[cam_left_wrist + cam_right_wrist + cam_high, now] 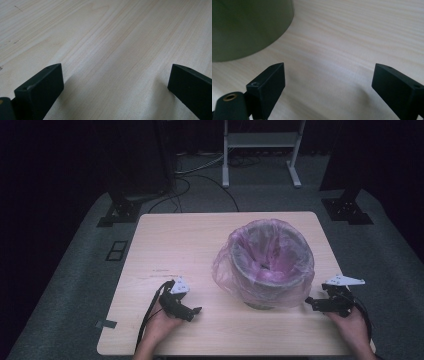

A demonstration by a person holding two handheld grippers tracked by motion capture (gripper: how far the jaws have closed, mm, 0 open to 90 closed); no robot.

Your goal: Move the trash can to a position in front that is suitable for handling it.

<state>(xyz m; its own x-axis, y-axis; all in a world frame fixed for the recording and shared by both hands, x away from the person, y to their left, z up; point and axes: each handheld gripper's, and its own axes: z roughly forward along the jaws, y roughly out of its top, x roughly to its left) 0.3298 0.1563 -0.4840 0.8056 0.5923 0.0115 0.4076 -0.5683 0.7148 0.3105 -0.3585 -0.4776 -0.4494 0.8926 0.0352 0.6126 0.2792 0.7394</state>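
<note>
A round grey bin (270, 265) lined with a pink translucent bag stands on the right half of the light wooden table (165, 245). My left gripper (196, 311) rests low on the table left of the bin, held in a hand near the front edge. Its black jaws (116, 80) stand wide open over bare wood. My right gripper (309, 301) lies just right of the bin's base, pointing toward it. Its jaws (329, 82) are open with nothing between them, and the bin's dull green-grey wall (244, 27) rises at the upper left of the right gripper view.
A small piece of tape (106, 324) sticks to the table's front left corner. Beyond the table stand a black stand base (120, 210) at the left, another (347, 207) at the right, and a white frame (260, 150) with cables on the grey floor.
</note>
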